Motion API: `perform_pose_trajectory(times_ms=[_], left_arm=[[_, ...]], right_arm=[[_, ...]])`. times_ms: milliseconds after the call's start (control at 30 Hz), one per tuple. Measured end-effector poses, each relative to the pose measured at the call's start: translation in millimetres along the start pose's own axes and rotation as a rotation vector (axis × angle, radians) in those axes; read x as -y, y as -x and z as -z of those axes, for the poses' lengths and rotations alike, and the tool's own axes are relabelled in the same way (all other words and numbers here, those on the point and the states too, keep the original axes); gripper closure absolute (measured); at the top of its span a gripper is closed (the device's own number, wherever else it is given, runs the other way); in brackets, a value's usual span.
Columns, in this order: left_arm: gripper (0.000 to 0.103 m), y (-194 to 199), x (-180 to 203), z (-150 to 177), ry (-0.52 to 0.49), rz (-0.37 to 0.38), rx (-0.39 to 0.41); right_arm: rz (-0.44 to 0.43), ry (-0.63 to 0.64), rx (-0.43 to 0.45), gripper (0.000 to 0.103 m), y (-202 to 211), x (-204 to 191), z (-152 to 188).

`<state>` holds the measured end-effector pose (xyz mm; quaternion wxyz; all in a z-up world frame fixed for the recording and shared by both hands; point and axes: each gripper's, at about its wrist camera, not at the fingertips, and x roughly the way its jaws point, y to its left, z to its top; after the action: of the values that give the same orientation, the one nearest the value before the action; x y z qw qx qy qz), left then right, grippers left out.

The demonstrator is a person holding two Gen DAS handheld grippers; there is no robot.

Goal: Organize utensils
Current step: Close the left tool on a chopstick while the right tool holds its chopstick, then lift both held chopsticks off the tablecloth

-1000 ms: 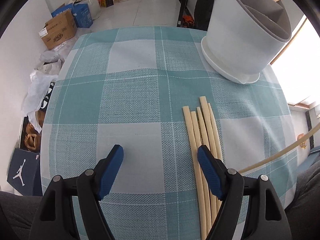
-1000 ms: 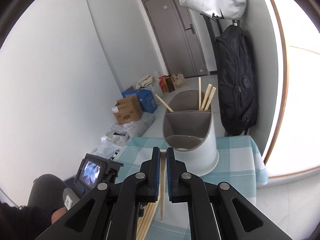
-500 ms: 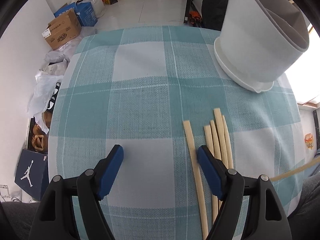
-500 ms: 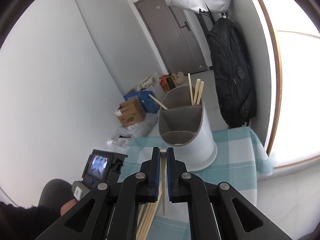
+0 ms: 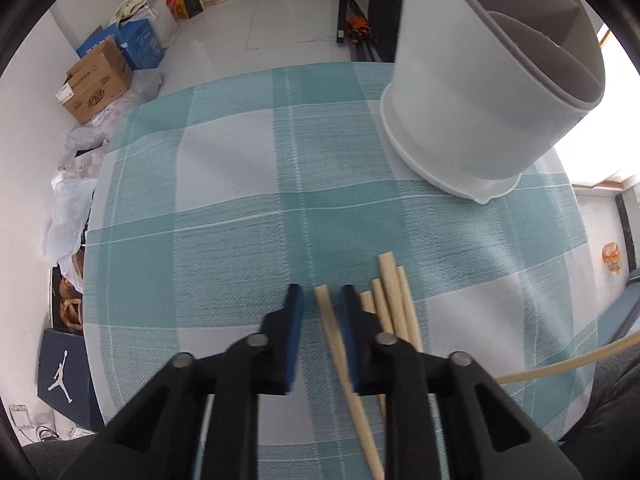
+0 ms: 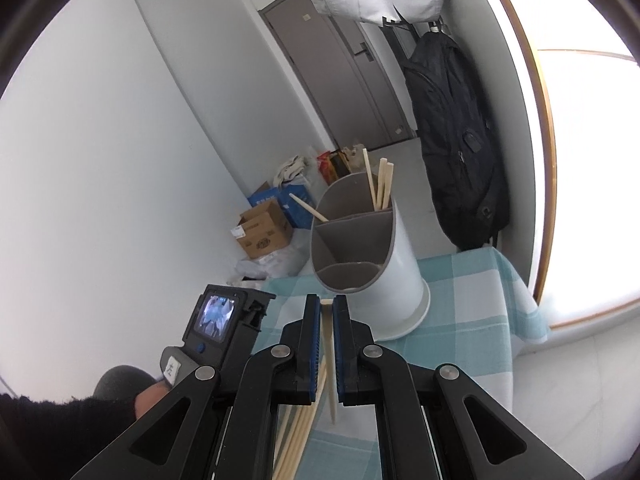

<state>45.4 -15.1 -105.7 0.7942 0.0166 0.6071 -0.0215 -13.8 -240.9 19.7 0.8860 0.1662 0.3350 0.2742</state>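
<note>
My left gripper (image 5: 320, 300) hangs low over the checked tablecloth (image 5: 224, 216), its jaws narrowed around one wooden chopstick (image 5: 340, 348), with a small gap on each side. Several more chopsticks (image 5: 394, 304) lie just to its right. The white utensil holder (image 5: 472, 92) with grey dividers stands at the far right. My right gripper (image 6: 327, 308) is shut on a chopstick (image 6: 329, 360) and holds it in the air, before the holder (image 6: 372, 264), which has several chopsticks (image 6: 380, 184) in its back compartment.
Cardboard boxes (image 5: 96, 80) and bags lie on the floor beyond the table's far left edge. A black backpack (image 6: 452, 144) hangs by the window. The left hand-held unit (image 6: 216, 328) shows in the right wrist view.
My left gripper's jaws have narrowed from wide open around the leftmost chopstick. My right gripper has tilted, with its chopstick still held.
</note>
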Motion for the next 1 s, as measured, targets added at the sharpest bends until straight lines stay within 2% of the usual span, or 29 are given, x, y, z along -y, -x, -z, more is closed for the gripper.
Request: perform_pose_trajectory(times_ms=[33,167,333,467,633,767,833,933,967,1000], left_arm=[[0.098,0.3,0.8,-0.6,-0.004,0.002,-0.001],[0.098,0.2,0.4,-0.7,0.017,0.01,0.006],[0.099,4.3,-1.1,0.0,0.037,0.02,0.05],[0.1,25.5,-9.3,2.3,0.085,0.053,0.155],[0.1,67.8,-16.4,10.7,0.119,0.086,0.325],[0.1,86.2,-20.3,15.8,0.116,0.096,0.391],[0.1,80.0,-22.1,12.8,0.113,0.097,0.357],[0.099,50.1,-25.8,6.1,0.113,0.151,0.228],[0.098,43.7,-30.6,6.3,0.108,0.15,0.191],[0.093,31.1,-28.4,4.8,0.103,0.132,0.137]], right_arm=[[0.001,-0.001,0.0,0.097,-0.2,0.8,-0.2],[0.01,-0.007,-0.002,0.097,-0.4,3.0,0.0],[0.022,0.005,0.002,0.097,-0.2,1.7,0.5],[0.027,0.006,0.011,0.097,-0.4,0.4,1.7],[0.041,0.007,0.025,0.097,-1.3,-2.2,3.0],[0.045,0.033,0.032,0.097,-1.2,-9.0,4.1],[0.049,0.041,0.036,0.097,-0.5,-12.4,5.4],[0.041,0.036,0.042,0.097,1.2,-15.1,7.7],[0.041,0.038,0.041,0.097,1.1,-16.0,7.7],[0.043,0.041,0.04,0.097,0.7,-16.6,7.4]])
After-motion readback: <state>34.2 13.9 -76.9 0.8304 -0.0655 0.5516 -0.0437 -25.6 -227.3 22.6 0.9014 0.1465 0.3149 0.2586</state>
